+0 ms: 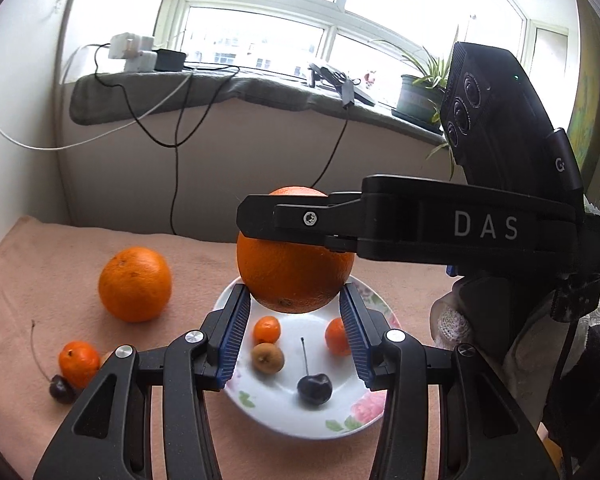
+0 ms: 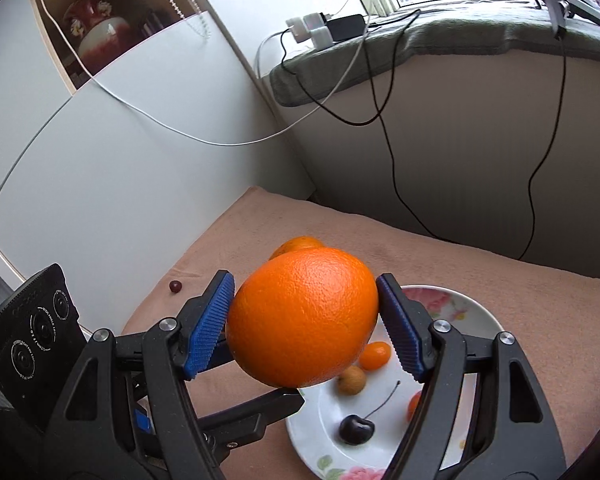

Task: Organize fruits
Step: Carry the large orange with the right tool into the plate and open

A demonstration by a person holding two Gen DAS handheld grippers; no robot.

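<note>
My right gripper [image 2: 304, 320] is shut on a large orange [image 2: 304, 316] and holds it above the white flowered plate [image 2: 472, 312]. In the left wrist view the same orange [image 1: 296, 272] hangs over the plate [image 1: 284, 412], held by the right gripper [image 1: 300, 220] from the right. My left gripper [image 1: 294, 336] is open and empty just below the orange, over the plate. The plate holds two small tangerines [image 1: 266, 329], a brown longan [image 1: 267, 357] and a dark cherry [image 1: 314, 389]. A second large orange [image 1: 134, 284] sits on the cloth to the left.
A small tangerine [image 1: 78, 363] and a dark cherry [image 1: 62, 390] lie on the pink cloth [image 1: 60, 264] at the left. A single small dark fruit [image 2: 175, 286] lies near the white cabinet [image 2: 112, 168]. Cables hang from the windowsill [image 1: 220, 88] behind.
</note>
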